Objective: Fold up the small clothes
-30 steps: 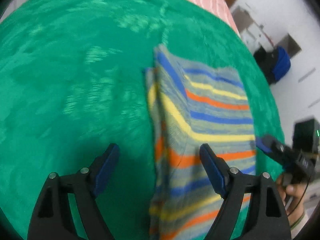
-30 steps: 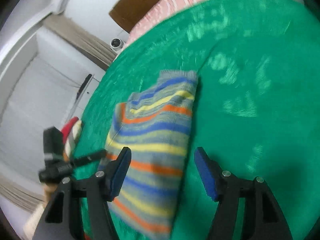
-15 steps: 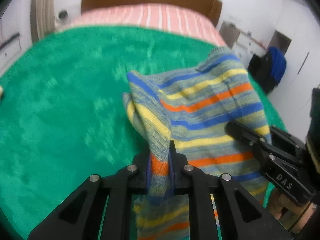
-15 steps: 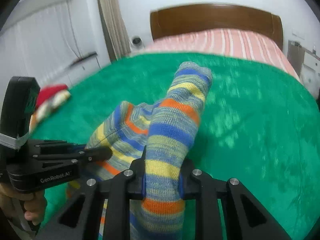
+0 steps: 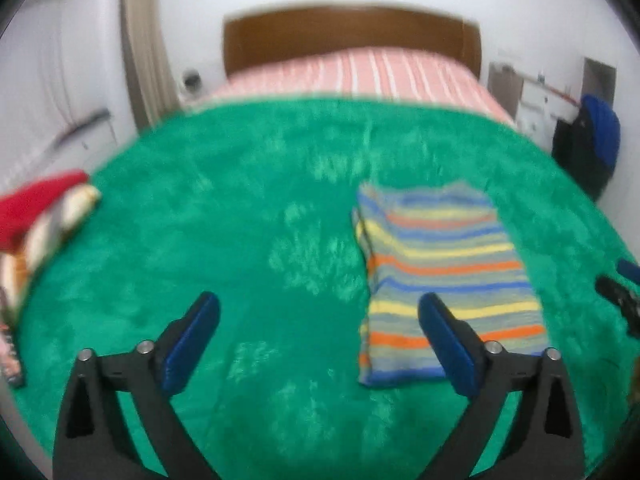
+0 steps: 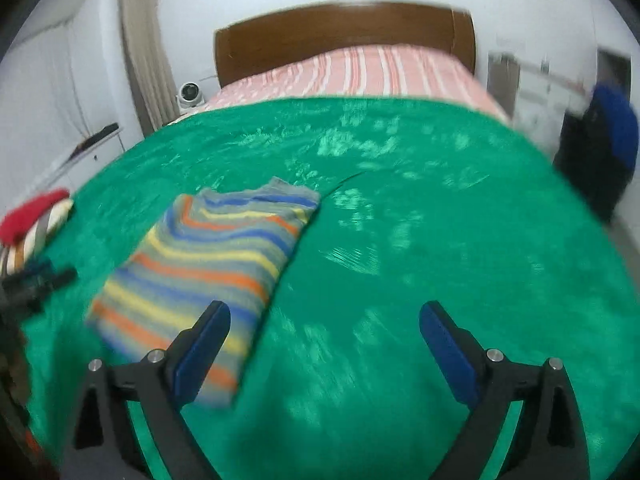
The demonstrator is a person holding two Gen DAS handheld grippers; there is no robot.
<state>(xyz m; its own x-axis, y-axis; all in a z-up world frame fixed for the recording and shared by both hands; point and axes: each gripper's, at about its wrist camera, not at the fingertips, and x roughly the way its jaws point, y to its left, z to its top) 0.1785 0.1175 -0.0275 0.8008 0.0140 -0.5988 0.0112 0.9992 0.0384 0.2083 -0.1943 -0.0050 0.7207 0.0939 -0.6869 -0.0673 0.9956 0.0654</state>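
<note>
Now both hand-held grippers released, spread wide; striped garment (image 5: 444,280) lies folded flat.

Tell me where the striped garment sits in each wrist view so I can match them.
Left wrist: striped garment lies folded right of centre on the green blanket.
Right wrist: striped garment lies left of centre.
Shared landmark: brown headboard, top centre in both.

left gripper (image 5: 319,314) spread wide, right gripper (image 6: 325,322) likewise
</note>
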